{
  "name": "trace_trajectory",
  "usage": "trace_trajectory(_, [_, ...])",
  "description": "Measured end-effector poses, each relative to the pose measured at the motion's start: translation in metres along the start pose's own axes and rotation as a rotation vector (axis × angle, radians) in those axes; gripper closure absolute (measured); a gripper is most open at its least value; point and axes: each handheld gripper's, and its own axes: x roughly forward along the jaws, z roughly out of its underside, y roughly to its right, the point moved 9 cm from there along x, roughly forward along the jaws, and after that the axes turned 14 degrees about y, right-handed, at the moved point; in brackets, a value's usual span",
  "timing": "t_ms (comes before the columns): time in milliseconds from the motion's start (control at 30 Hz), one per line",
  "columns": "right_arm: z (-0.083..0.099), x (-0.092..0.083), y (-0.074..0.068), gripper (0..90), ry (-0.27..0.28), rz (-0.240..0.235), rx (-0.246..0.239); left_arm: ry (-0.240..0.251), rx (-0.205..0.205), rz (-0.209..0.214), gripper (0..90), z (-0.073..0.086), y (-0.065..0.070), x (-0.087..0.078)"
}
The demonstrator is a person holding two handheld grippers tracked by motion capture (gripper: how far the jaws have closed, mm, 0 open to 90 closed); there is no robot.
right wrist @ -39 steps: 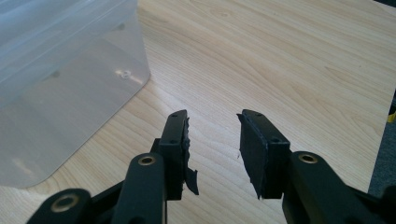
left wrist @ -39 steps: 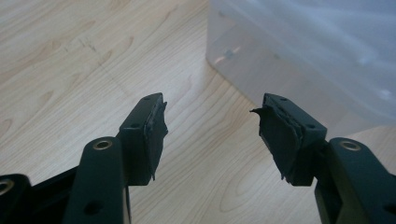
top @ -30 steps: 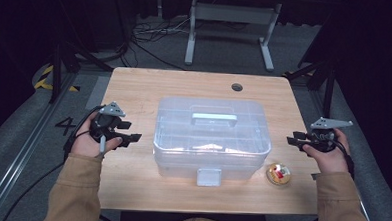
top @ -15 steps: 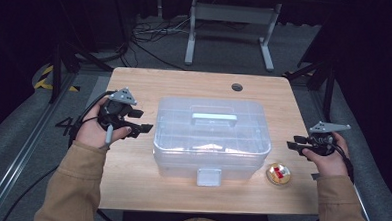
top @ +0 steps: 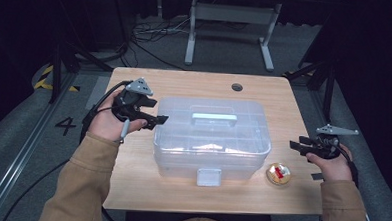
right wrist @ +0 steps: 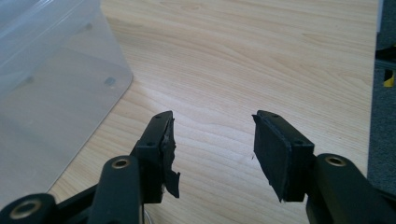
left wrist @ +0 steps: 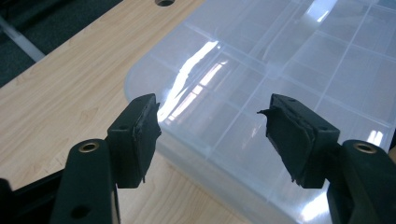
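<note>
Wooden table (top: 145, 188) under both grippers: left gripper (left wrist: 212, 126) hangs with jaws spread and empty over one clear plastic box (top: 213, 136), its near corner just below them. Right gripper (right wrist: 212, 140), jaws having just been opening with nothing between, sits beside that box, one small round container (top: 278, 174) nearby

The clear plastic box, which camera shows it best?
The high view: the whole clear plastic box with handle and latch. The left gripper view shows one lid corner with dividers; the right gripper view shows one side wall.
</note>
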Motion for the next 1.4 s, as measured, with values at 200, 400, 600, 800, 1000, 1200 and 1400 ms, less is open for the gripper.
trace_trajectory(200, [-0.004, -0.002, -0.004, 58.5, 0.058, -0.034, -0.022, 0.042, 0.031, 0.034, 38.3, -0.017, 0.01, 0.003])
trace_trajectory(400, [0.004, -0.003, -0.004, 63.4, 0.044, -0.036, -0.046, 0.039, 0.072, 0.134, 48.4, -0.03, 0.028, 0.017])
trace_trajectory(600, [0.009, -0.01, -0.008, 64.2, 0.029, -0.046, 0.033, 0.041, 0.071, 0.188, 45.6, -0.036, 0.038, 0.033])
trace_trajectory(800, [0.008, -0.011, -0.015, 54.2, 0.042, -0.04, 0.019, 0.036, 0.093, 0.213, 43.8, -0.04, 0.044, 0.043])
trace_trajectory(1000, [0.009, -0.012, -0.019, 50.3, 0.039, -0.051, 0.012, 0.027, 0.124, 0.233, 43.1, -0.04, 0.051, 0.056])
trace_trajectory(1200, [0.008, -0.01, -0.029, 59.8, 0.027, -0.103, -0.05, -0.03, 0.15, 0.218, 45.1, -0.034, 0.05, 0.068])
trace_trajectory(1400, [0.005, -0.012, -0.035, 65.4, 0.045, -0.154, -0.054, -0.068, 0.156, 0.229, 50.0, -0.028, 0.052, 0.077])
